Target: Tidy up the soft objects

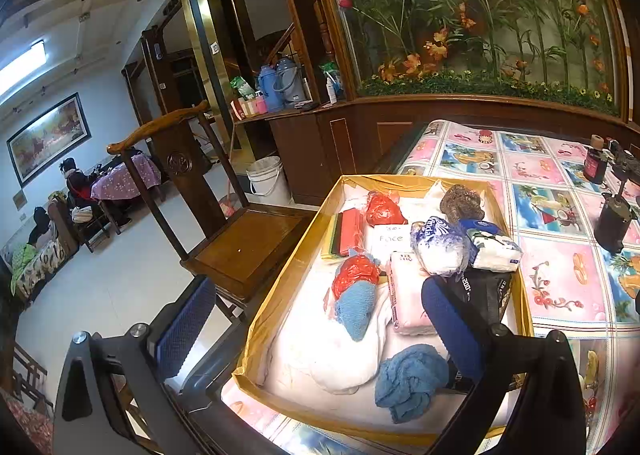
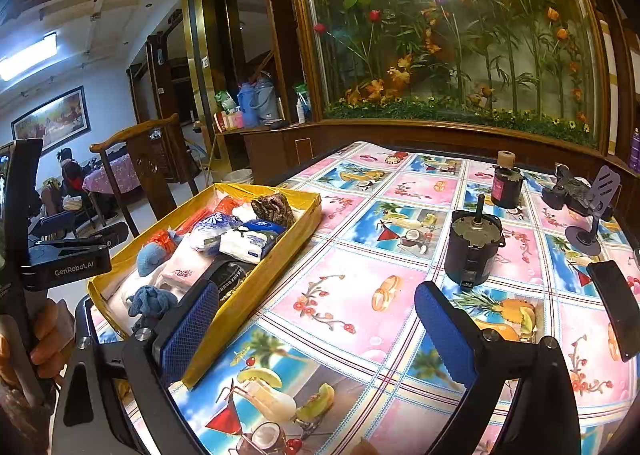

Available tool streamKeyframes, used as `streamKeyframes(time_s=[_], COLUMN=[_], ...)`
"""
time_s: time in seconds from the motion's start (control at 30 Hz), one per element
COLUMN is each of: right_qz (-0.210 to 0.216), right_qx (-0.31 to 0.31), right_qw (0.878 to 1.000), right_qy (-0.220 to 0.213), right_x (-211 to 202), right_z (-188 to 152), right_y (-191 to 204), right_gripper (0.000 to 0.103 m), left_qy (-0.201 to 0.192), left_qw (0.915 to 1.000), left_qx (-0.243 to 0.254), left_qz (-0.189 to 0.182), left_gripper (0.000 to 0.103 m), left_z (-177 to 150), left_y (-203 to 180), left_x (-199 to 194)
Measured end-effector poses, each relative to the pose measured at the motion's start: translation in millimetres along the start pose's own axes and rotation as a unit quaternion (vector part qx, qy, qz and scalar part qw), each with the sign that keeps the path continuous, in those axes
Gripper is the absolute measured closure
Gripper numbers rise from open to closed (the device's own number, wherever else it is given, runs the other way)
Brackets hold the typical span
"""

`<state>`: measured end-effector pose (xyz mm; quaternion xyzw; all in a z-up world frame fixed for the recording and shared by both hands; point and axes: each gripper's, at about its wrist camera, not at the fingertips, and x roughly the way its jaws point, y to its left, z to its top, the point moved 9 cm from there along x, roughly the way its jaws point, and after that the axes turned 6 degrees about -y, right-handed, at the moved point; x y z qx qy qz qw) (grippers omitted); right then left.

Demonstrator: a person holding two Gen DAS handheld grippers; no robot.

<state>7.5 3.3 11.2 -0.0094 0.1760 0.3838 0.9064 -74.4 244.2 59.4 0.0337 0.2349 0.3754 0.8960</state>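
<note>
Tablecloth's motor only in right view

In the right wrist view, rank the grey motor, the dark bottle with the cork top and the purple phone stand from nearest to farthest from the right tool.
1. Grey motor, just ahead of the right tool.
2. Purple phone stand, far right.
3. Dark bottle, farther back; nearly level with the stand, so that order is uncertain.
</note>
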Motion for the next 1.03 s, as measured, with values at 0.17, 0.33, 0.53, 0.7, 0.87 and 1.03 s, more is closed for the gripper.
streamKeyframes(time_s=[0.17, 0.33, 0.53, 0.7, 0.87, 1.03], right_qz=[0.0, -0.003, -0.006, -0.007, -0.009, -0.011], right_qx=[0.0, 0.0, -0.001, -0.001, -0.001, 0.0], right_qw=[1.0, 1.0, 1.0, 1.0, 1.0, 1.0], right_qy=[-0.001, -0.002, -0.003, -0.003, -0.004, -0.003], right_x=[0, 0, 0, 1, 1, 1], right_z=[0, 0, 0, 0, 0, 0], right_y=[0, 0, -1, -1, -1, -3], right_gripper=[0.003, 0.003, 0.003, 0.003, 0.003, 0.003], left_qy=[-0.004, 0.006, 0.009, 0.017, 0.028, 0.019], left_qw=[1.0, 0.9999, 0.9998, 0.9996, 0.9993, 0.9997], left_qx=[-0.004, -0.008, -0.017, -0.021, -0.021, -0.017], left_qz=[0.004, 0.005, 0.01, -0.008, -0.013, 0.003], left_gripper=[0.0, 0.0, 0.0, 0.0, 0.0, 0.0], left_z=[0, -2, -2, -4, -8, -9], left_y=[8, 14, 22, 22, 24, 27], left_x=[-1, 3, 4, 5, 5, 4])
